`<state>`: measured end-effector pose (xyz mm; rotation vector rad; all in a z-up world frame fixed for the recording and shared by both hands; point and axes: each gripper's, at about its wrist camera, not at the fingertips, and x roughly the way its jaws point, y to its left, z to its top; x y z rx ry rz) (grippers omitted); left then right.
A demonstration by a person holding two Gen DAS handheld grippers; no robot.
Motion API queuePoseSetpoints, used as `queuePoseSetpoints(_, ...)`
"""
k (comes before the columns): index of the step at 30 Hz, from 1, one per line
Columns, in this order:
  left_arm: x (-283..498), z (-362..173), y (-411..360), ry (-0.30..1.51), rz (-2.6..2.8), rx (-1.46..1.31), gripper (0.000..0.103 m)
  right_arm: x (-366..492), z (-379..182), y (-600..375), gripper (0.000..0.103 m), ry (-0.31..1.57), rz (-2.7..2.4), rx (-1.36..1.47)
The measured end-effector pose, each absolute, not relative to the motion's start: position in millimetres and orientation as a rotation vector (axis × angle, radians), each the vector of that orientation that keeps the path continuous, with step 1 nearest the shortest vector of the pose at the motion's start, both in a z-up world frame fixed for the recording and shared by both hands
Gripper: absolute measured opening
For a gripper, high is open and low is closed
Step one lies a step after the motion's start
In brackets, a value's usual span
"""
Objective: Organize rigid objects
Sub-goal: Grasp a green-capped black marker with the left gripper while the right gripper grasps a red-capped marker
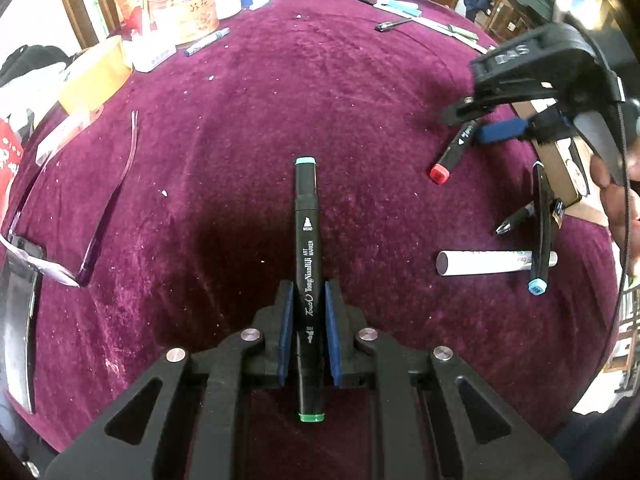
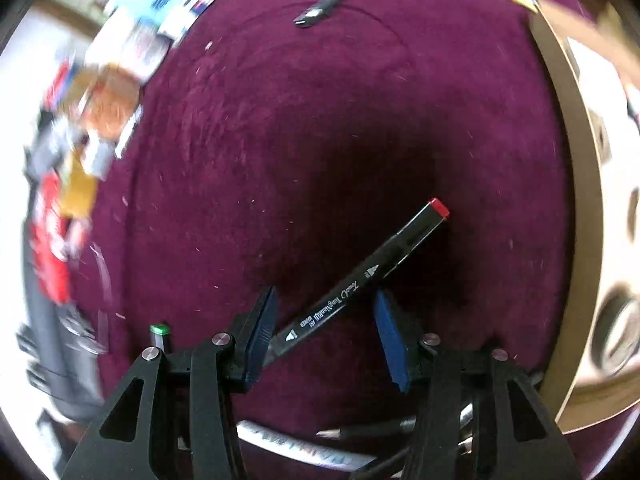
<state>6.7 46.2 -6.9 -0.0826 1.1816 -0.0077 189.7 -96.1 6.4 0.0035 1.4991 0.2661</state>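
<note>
black art markers are what is being sorted here, and three show: a black art marker with a teal cap at one end and a green cap at the other (image 1: pixel 308 280), a black art marker with a red cap (image 2: pixel 360 276), and a black art marker with a light blue cap (image 1: pixel 538 236) lying across a white cylindrical marker (image 1: pixel 480 263) near the right edge of the counter. the teal-and-green marker is clamped lengthwise in the left claw (image 1: pixel 308 300), its blue pads pressed flat on the barrel, held above the dark red velvet counter (image 1: pixel 240 140). the red-capped marker lies flat on the velvet, slanted, its lower end reaching in between the pads of the right claw (image 2: pixel 324 320), which stands half-wide and does not press on it; the left pad looks to be at or just beside the barrel, the right pad clearly apart. to do this pick well, i judge the right claw should turn so its pads sit square across the barrel rather than along the slant, settle over the printed middle part for balance, and close only once both pads face the barrel evenly, so the marker does not swivel or squirt out. beside the light blue marker lies one dark pen (image 1: pixel 514 218), point toward the camera. one brown cardboard box (image 2: pixel 576 184) stands at the right. further off are one pair of clear-framed spectacles (image 1: pixel 80 216), one white and blue pen (image 1: pixel 208 41) and a blurred clutter of tins and packets.
</note>
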Motion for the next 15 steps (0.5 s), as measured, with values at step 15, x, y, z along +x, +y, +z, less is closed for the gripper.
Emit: queuePoseSetpoints(15, -8.6, 7.4, 57.8, 1.099, 0.020, -0.169, 0.012, 100.0, 70.2, -105.6, 0.013, 1.298, 0.653, 0.023)
